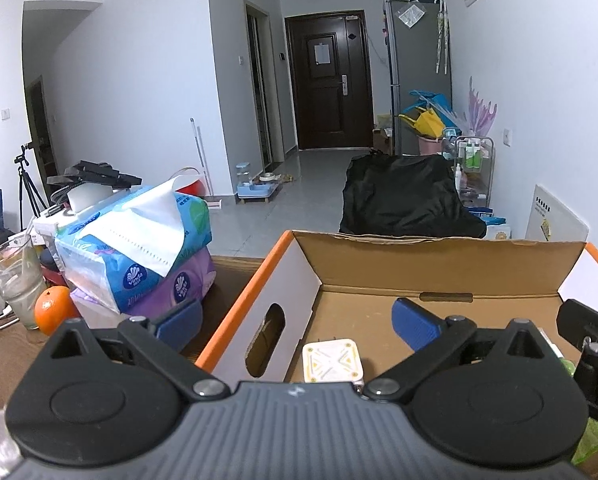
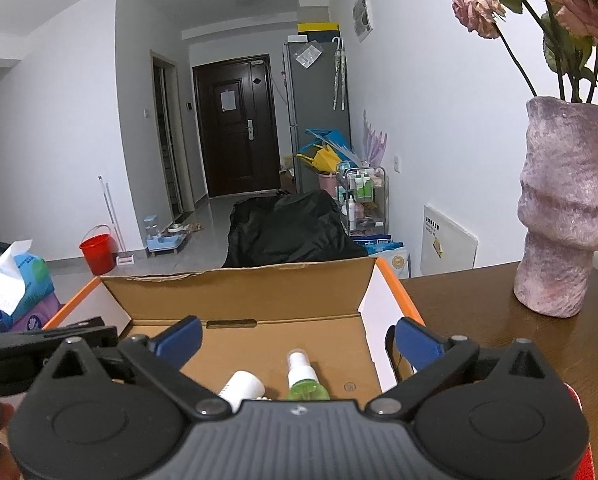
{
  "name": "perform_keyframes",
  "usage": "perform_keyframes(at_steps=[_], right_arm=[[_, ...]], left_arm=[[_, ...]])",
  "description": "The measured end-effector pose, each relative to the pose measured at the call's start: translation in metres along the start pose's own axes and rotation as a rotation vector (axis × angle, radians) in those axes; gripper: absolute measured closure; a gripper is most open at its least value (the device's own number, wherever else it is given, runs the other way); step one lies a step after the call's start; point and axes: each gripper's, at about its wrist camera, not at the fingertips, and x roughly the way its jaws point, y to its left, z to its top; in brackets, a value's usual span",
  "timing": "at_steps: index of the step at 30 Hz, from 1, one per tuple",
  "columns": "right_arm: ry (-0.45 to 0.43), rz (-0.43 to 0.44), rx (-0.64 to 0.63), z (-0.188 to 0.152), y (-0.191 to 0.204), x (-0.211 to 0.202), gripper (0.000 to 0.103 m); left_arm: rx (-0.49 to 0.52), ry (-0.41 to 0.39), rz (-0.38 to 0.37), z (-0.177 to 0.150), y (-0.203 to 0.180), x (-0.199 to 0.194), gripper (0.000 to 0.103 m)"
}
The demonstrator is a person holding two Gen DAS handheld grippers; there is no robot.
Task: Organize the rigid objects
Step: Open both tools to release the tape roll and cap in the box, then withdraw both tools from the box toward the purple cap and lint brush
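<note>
The left gripper (image 1: 297, 326) hangs over the near left corner of the cardboard box (image 1: 439, 264), its blue pads (image 1: 417, 324) spread wide and holding nothing; the left pad sits outside the orange-edged wall, the right pad inside. At 6 o'clock between them, low on the box floor, lies a white charger block (image 1: 333, 362), clear of both pads.

The right gripper (image 2: 297, 340) is likewise spread wide and empty above the same box (image 2: 239, 292). At 6 o'clock from its gap, a green spray bottle (image 2: 305, 380) with a white nozzle lies on the floor of the box, and a white-capped bottle (image 2: 243, 388) lies just beside it at 7 o'clock. Neither touches the pads.

Only the left wrist view shows the charger, plus the stacked tissue packs (image 1: 139, 248) at 10 o'clock, an orange (image 1: 53, 308) and a drinking glass (image 1: 13, 280) on the wooden table (image 1: 7, 344). Only the right wrist view shows the two bottles and a mauve vase (image 2: 567, 208) of dried roses standing on the table at 3 o'clock, well apart from the box.
</note>
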Motion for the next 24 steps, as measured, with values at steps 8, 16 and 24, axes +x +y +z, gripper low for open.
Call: perform_keyframes(at_steps=[8,16,24], right_arm=[[-0.003,0.001,-0.004,0.001,0.001,-0.004,0.000],[-0.014,0.021,-0.009,0.001,0.001,-0.018,0.000],[-0.030,0.045,-0.032,0.001,0.002,-0.037,0.000]], left_arm=[[0.007,0.004,-0.017,0.001,0.002,-0.004,0.000],[-0.001,0.012,-0.039,0.000,0.011,-0.014,0.000],[0.002,0.004,-0.030,-0.001,0.020,-0.030,0.000]])
